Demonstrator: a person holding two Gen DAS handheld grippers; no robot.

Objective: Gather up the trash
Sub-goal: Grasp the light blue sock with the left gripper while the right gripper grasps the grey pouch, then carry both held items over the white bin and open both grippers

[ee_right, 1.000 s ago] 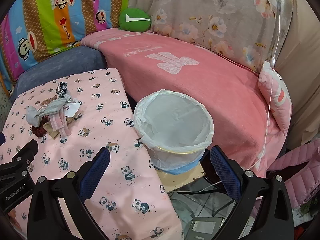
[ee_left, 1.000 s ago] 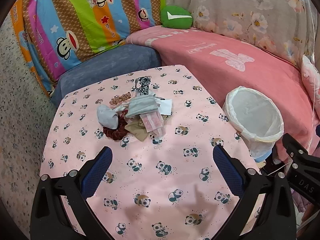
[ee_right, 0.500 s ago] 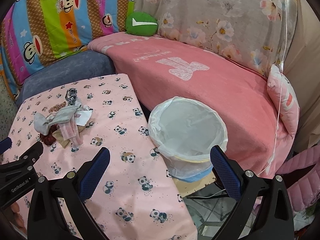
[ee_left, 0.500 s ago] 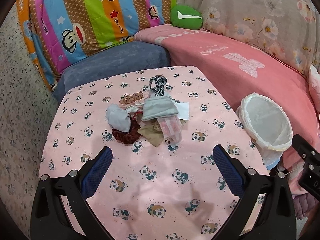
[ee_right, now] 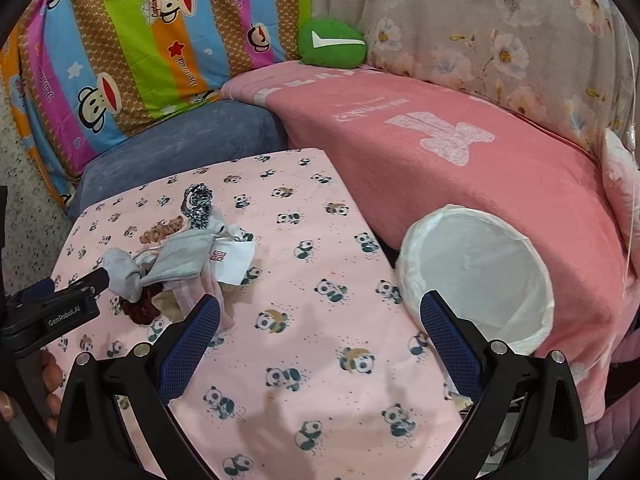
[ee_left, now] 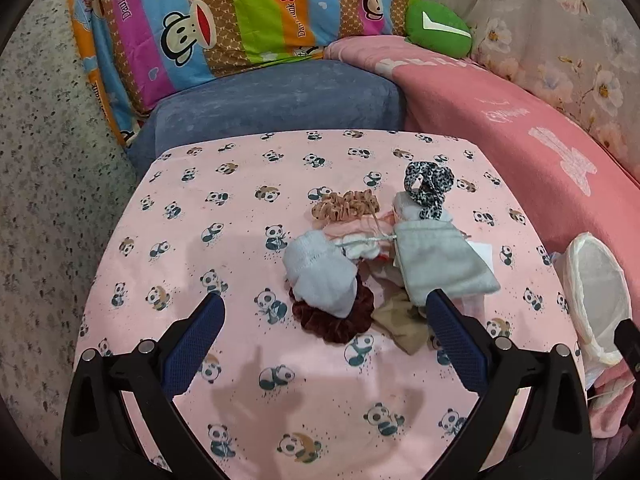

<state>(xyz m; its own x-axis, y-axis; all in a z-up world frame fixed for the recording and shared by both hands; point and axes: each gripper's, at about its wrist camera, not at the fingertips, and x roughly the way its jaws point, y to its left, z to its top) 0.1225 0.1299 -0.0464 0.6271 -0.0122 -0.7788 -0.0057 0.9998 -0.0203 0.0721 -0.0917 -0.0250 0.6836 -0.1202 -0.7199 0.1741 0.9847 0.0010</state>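
A pile of small items lies on the panda-print table [ee_left: 224, 240]: a pale blue sock [ee_left: 320, 276], a dark red scrunchie [ee_left: 340, 320], a grey pouch [ee_left: 440, 264], a tan scrunchie [ee_left: 344, 206], a black-and-white scrunchie [ee_left: 428, 184] and a white tag [ee_right: 234, 260]. My left gripper [ee_left: 324, 344] is open, just short of the pile, its tips beside the red scrunchie. My right gripper [ee_right: 320, 332] is open and empty over the table, between the pile [ee_right: 176, 268] and the white-lined bin [ee_right: 476, 276]. The left gripper also shows at the left edge of the right wrist view [ee_right: 56, 308].
The bin [ee_left: 596, 296] stands off the table's right edge against a pink-covered sofa [ee_right: 460, 152]. A blue cushion [ee_left: 276, 100], a striped monkey-print cover [ee_left: 240, 12] and a green pillow [ee_right: 332, 44] lie behind the table. Speckled floor [ee_left: 48, 200] is on the left.
Both grippers have moved forward and left toward the pile. The pile now sits close to the left gripper's tips. The bin has shifted to the right in both views.
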